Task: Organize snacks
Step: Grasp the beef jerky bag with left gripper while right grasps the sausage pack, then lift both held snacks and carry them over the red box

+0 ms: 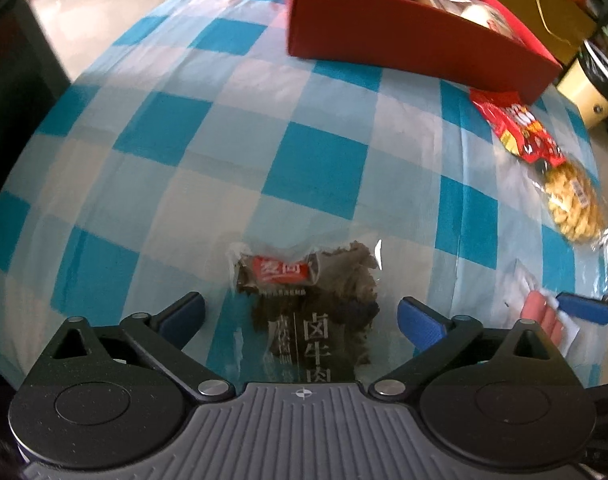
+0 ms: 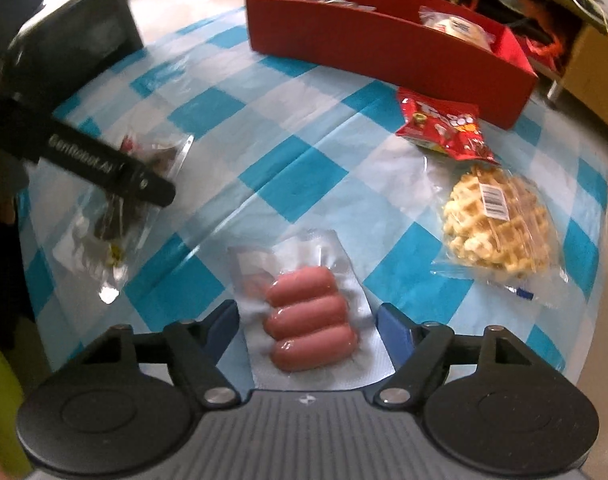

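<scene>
A clear pack of dark braised beef (image 1: 312, 300) lies flat on the checked cloth between the wide-apart fingers of my left gripper (image 1: 302, 320); the pads stand clear of it. My right gripper (image 2: 308, 328) straddles a vacuum pack of three pink sausages (image 2: 304, 292). Its blue pads sit close beside the film edges, without a visible squeeze. The beef pack (image 2: 116, 216) also shows in the right wrist view, under the left gripper's black finger (image 2: 108, 168). The red box (image 1: 384, 28) at the far side holds several wrapped snacks.
A red snack bag (image 2: 444, 128) lies just in front of the red box (image 2: 364, 40). A bagged waffle (image 2: 500, 228) sits near the table's right edge. The blue-and-white checked cloth (image 1: 224, 160) covers the table. A dark cabinet (image 2: 84, 20) stands beyond the left edge.
</scene>
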Available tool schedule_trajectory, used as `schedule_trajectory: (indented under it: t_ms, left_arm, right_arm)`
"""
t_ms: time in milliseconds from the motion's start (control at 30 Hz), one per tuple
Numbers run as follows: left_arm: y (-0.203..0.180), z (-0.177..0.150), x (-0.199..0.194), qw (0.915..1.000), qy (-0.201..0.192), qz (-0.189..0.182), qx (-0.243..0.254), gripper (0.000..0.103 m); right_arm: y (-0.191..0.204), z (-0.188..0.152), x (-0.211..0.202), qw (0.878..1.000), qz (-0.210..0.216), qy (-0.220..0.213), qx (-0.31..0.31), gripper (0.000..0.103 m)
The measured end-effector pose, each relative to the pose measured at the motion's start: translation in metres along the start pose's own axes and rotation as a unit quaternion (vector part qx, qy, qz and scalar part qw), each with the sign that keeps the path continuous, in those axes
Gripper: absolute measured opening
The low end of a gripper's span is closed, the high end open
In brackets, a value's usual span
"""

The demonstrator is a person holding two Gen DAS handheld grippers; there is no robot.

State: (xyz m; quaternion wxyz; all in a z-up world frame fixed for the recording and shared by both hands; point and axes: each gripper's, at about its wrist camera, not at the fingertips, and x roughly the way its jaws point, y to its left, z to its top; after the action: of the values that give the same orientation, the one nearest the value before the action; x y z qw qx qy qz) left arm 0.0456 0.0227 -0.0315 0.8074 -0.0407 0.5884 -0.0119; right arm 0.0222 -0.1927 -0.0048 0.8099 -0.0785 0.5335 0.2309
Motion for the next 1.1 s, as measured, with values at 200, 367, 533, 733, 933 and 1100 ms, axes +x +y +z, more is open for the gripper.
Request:
schedule_trajectory:
  t_ms: [200,367,533,733,933,1100]
  left_arm:
    - [-0.007,-0.003,0.003,0.9996,-0.003,0.029,0.006,0.103]
    - [-0.019,-0.005,0.005,0.9986,-0.012,0.045,0.027,0.099]
    - [-0.024,-0.006,0.0,0.9983,-0.026,0.039,0.035,0.092]
    - [-0.026,0.0,-0.008,0.9988,-0.037,0.016,0.026,0.09]
    - [-0.035,0.005,-0.015,0.9972,-0.061,0.022,0.038,0.09]
    - [-0.039,0.009,-0.019,0.9962,-0.073,0.019,0.044,0.09]
  right_arm:
    - [-0.004,0.005,-0.008,1.0,0.011,-0.019,0.021,0.073]
    - [-0.009,0.009,-0.013,0.999,0.016,-0.033,0.039,0.073]
    - [-0.015,0.01,-0.016,0.998,0.013,-0.042,0.052,0.073]
    - [-0.022,0.013,-0.019,0.996,0.011,-0.054,0.068,0.073]
    - [-0.027,0.017,-0.021,0.994,0.008,-0.064,0.083,0.073]
    - [-0.031,0.019,-0.024,0.992,0.011,-0.074,0.099,0.073]
